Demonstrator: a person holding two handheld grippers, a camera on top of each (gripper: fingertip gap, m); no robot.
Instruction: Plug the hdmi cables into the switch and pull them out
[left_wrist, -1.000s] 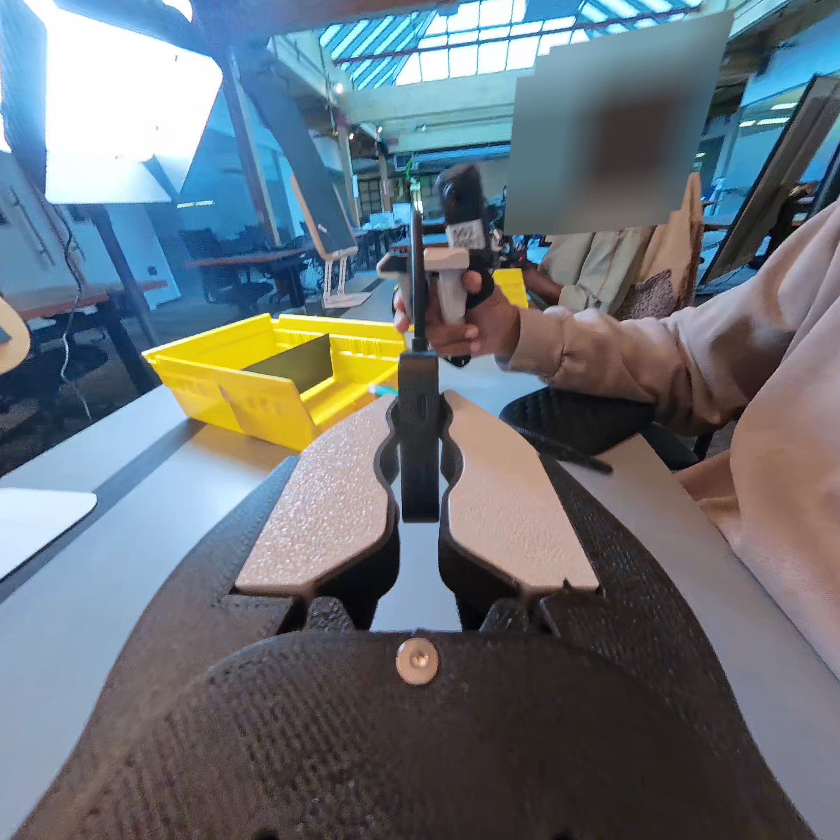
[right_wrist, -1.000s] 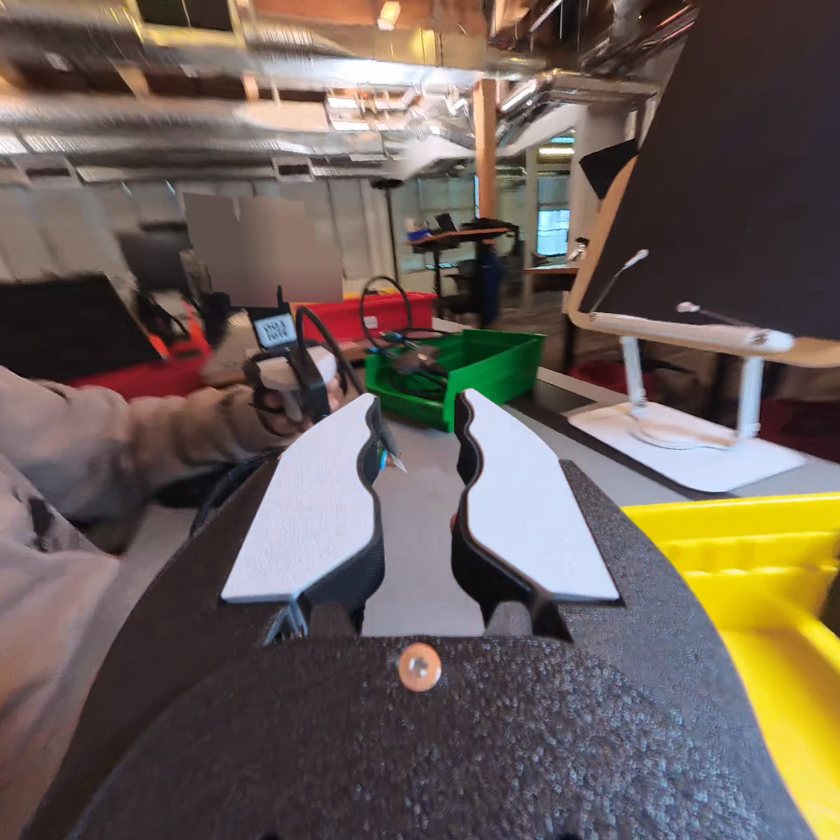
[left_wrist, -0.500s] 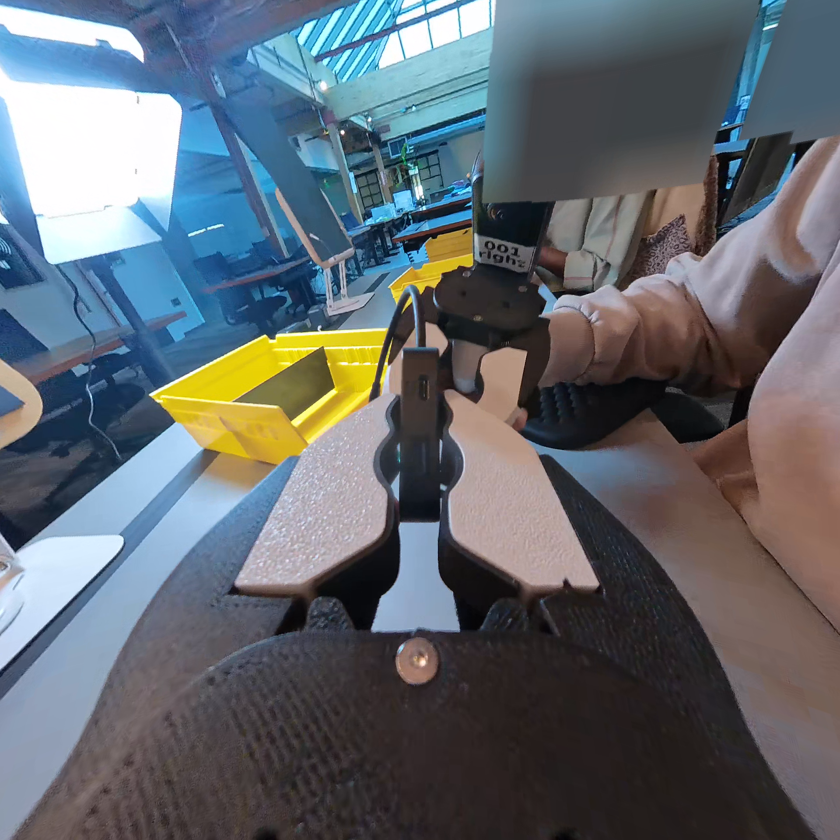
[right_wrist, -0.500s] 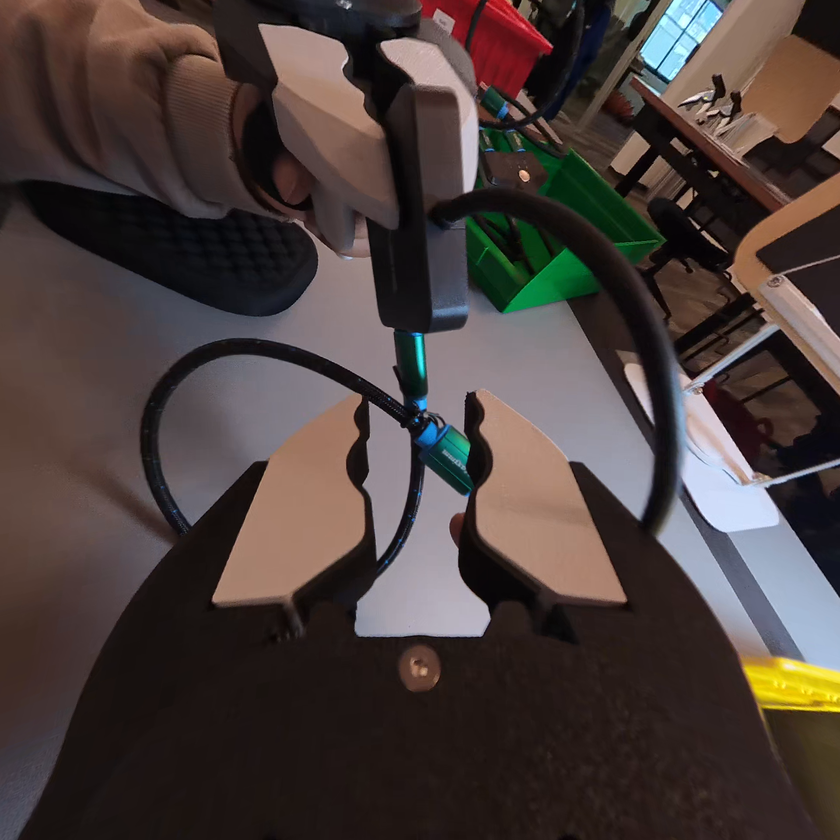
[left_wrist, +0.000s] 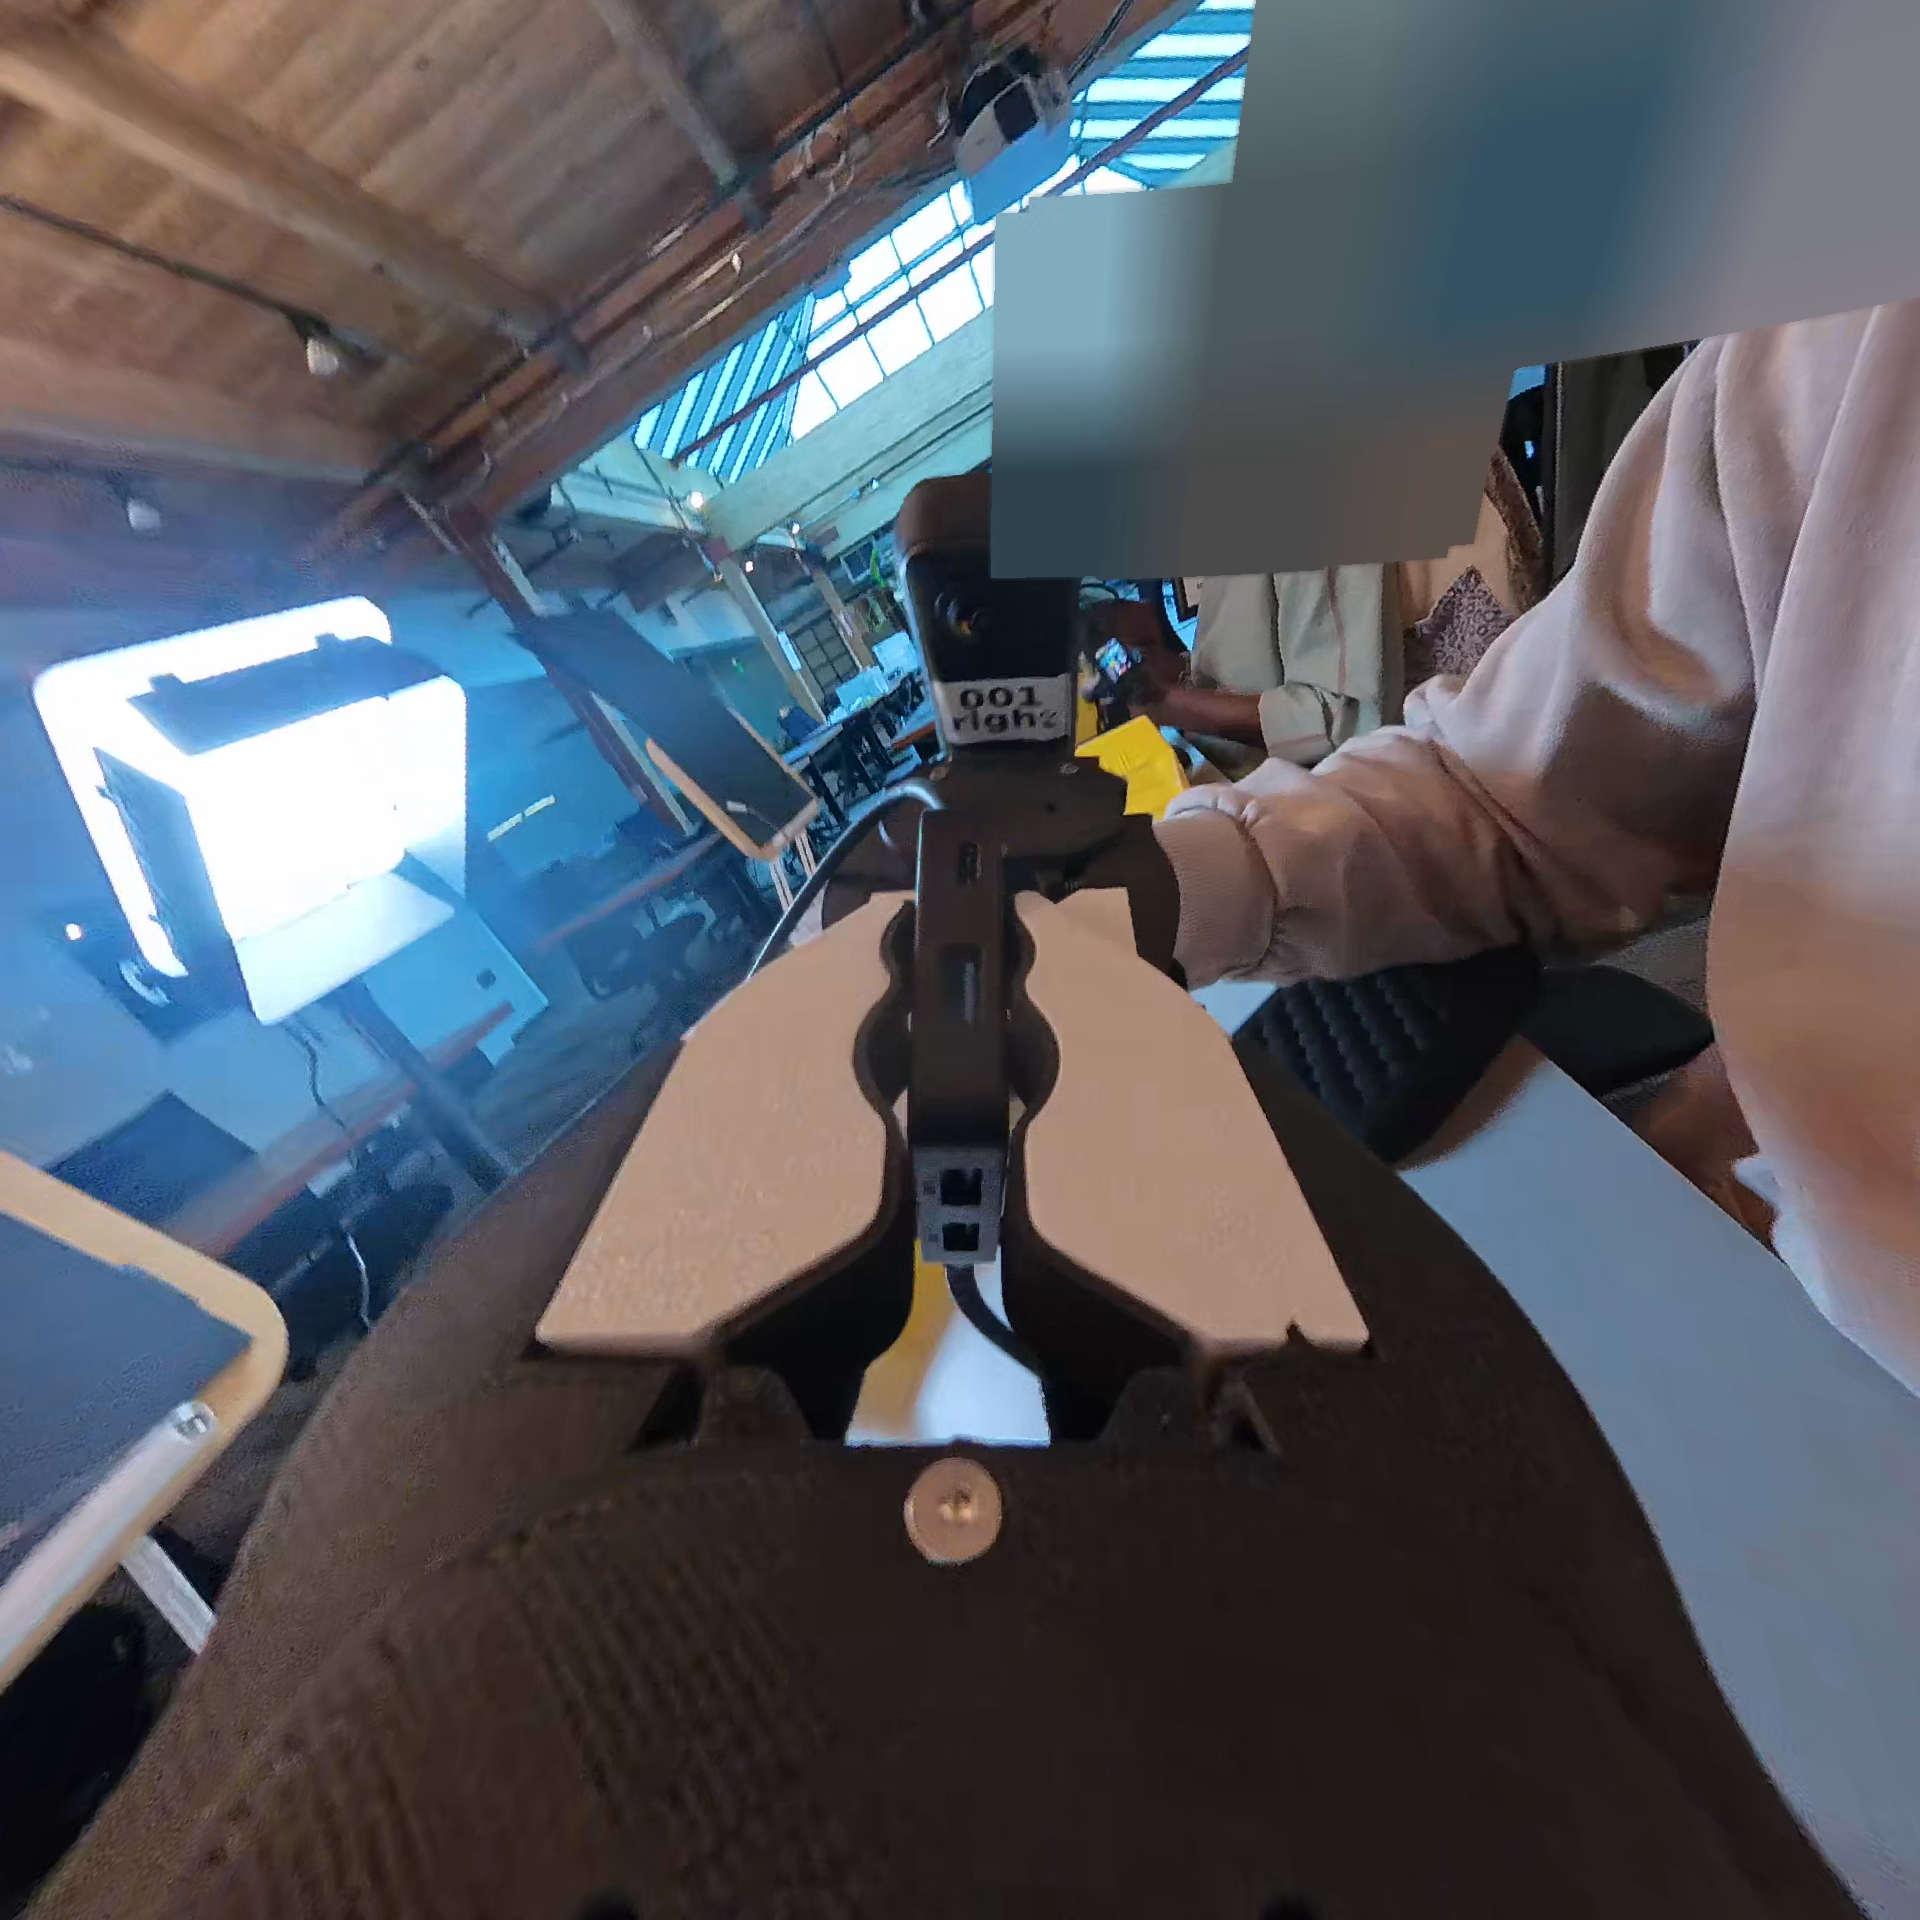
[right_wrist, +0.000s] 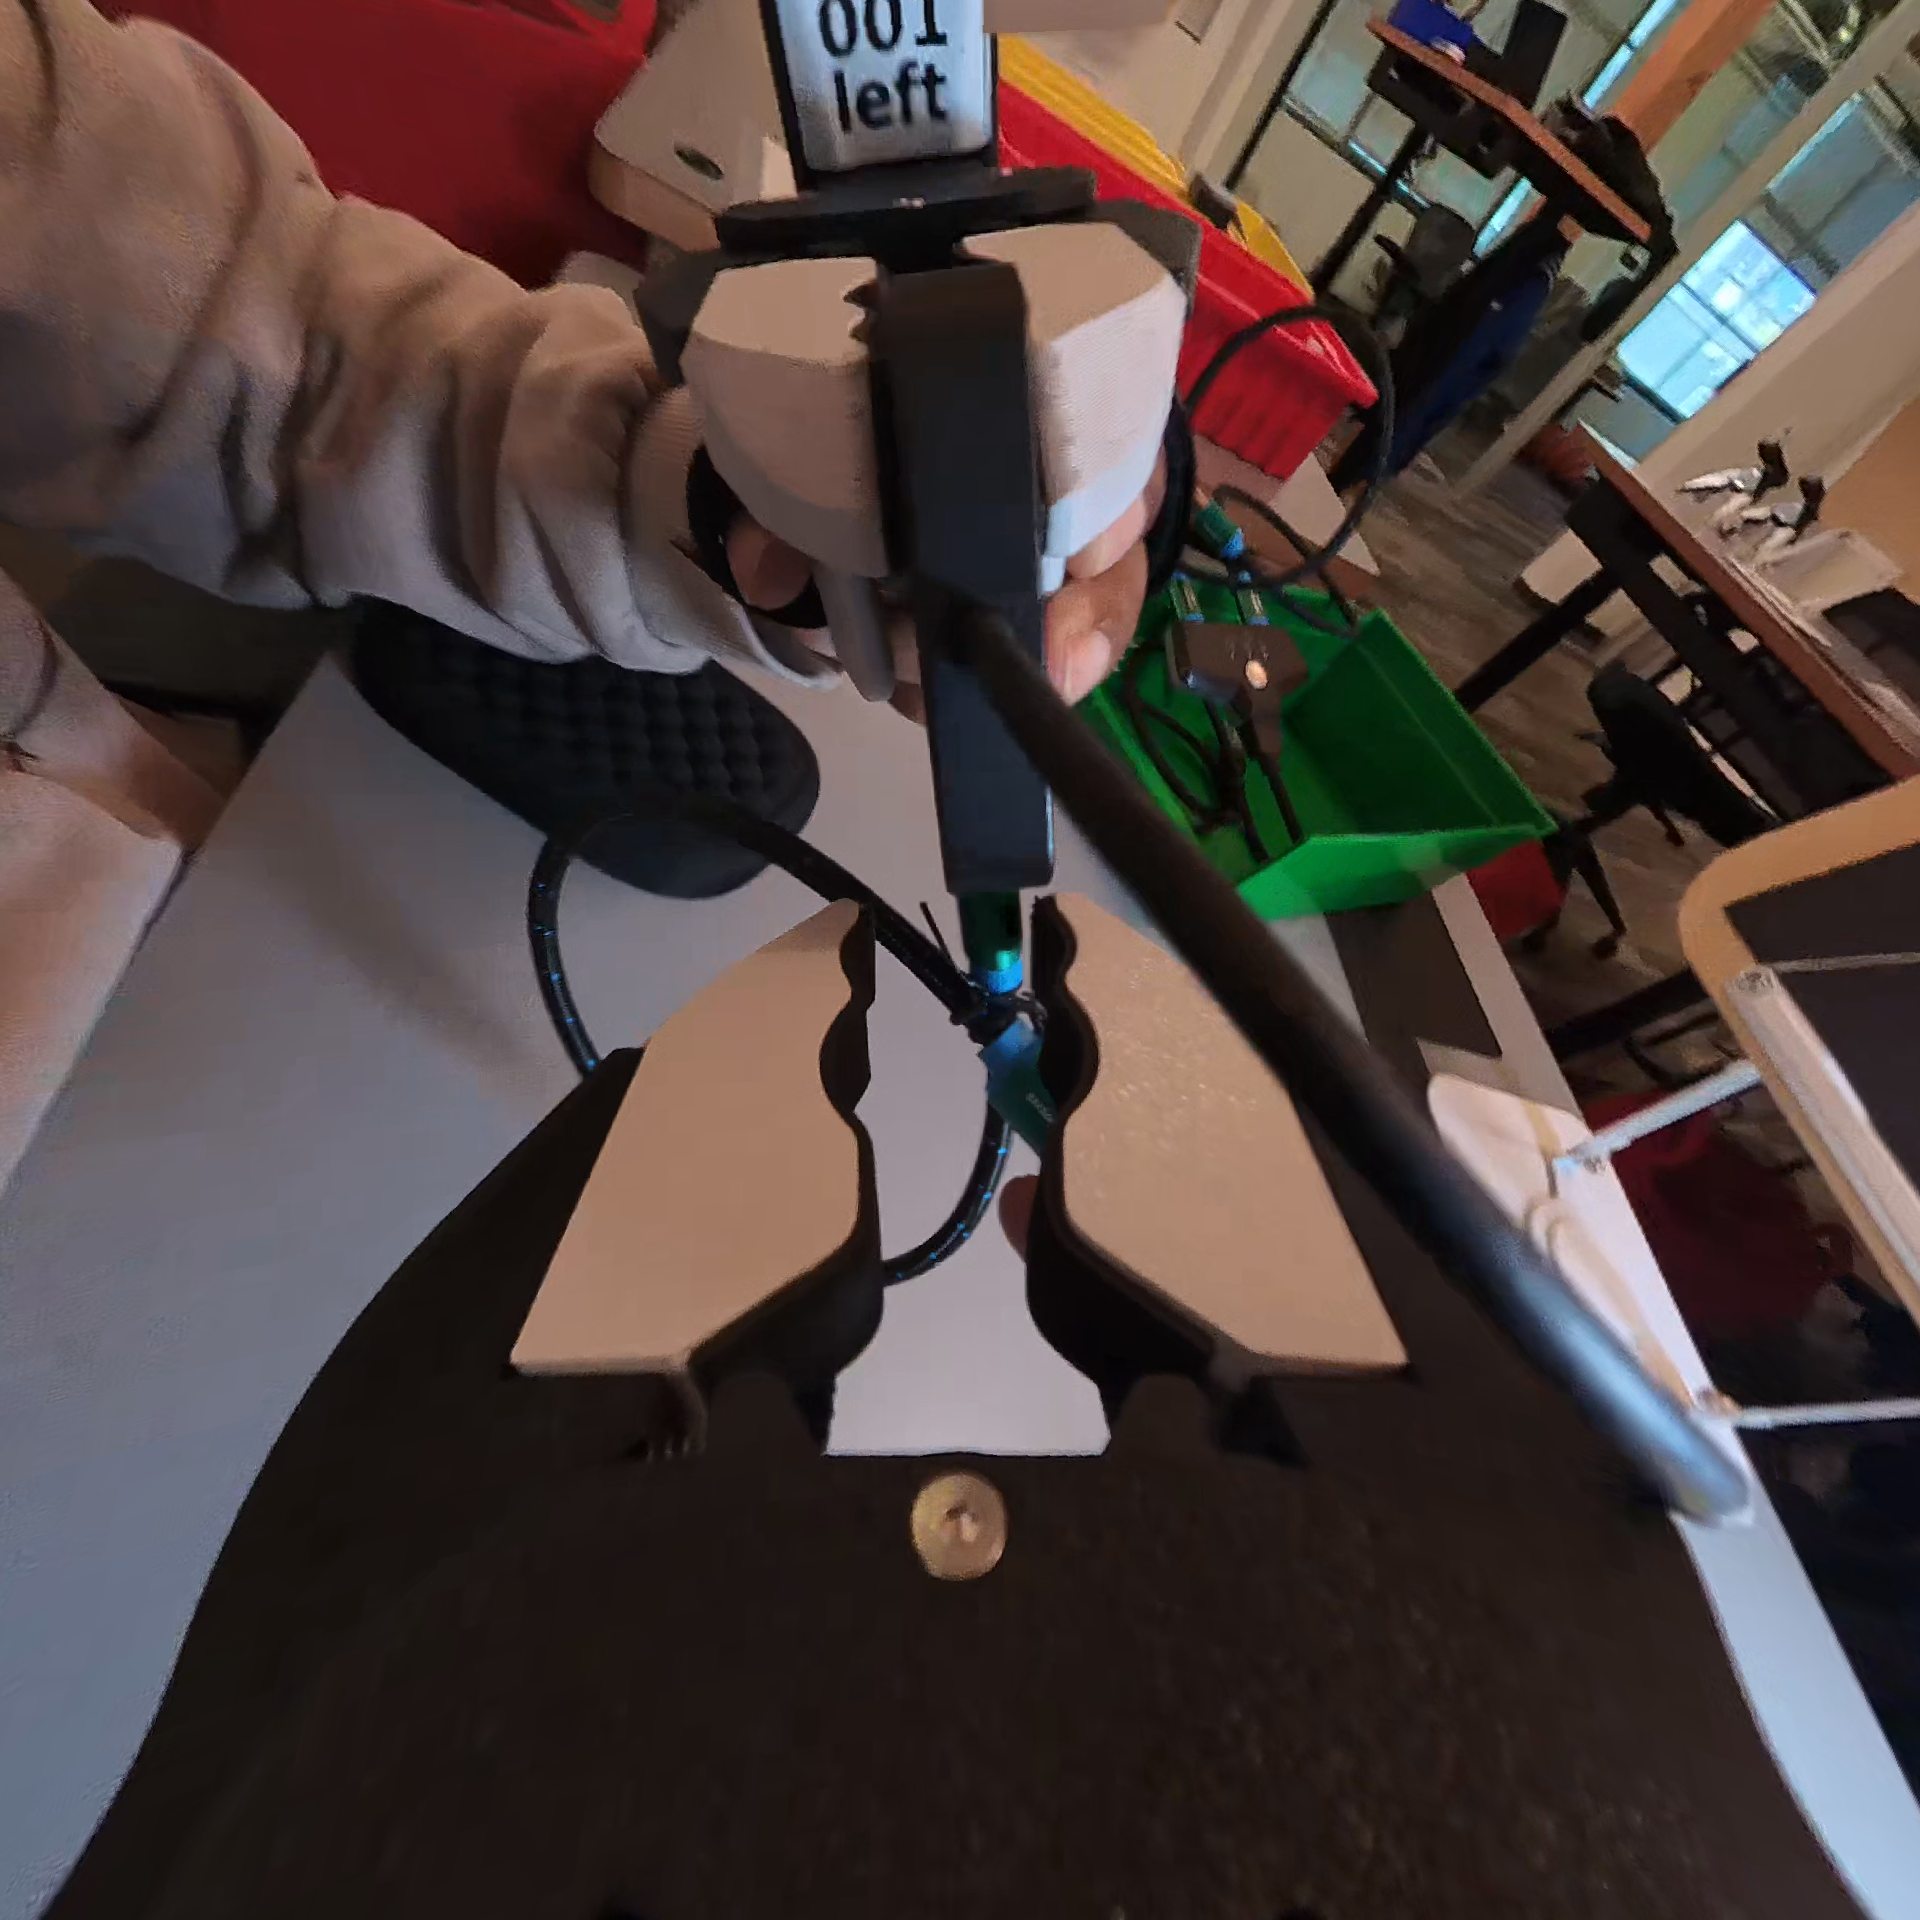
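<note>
Above the worktop (right_wrist: 260, 1039), your left gripper (left_wrist: 961, 997) clamps the switch (left_wrist: 958, 1039); your right gripper (right_wrist: 951, 997) stands apart around the green plug (right_wrist: 989, 925), so close and pull straight.

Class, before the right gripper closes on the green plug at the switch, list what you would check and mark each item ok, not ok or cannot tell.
1. Left gripper clamped on the switch: ok.
2. Right gripper open, fingers either side of the green HDMI plug: ok.
3. Plug fully seated in the switch: cannot tell.
4. Second green plug clear of the right gripper's fingers: not ok, it lies between them.
5. Braided cable slack, loop resting on the table: ok.
</note>
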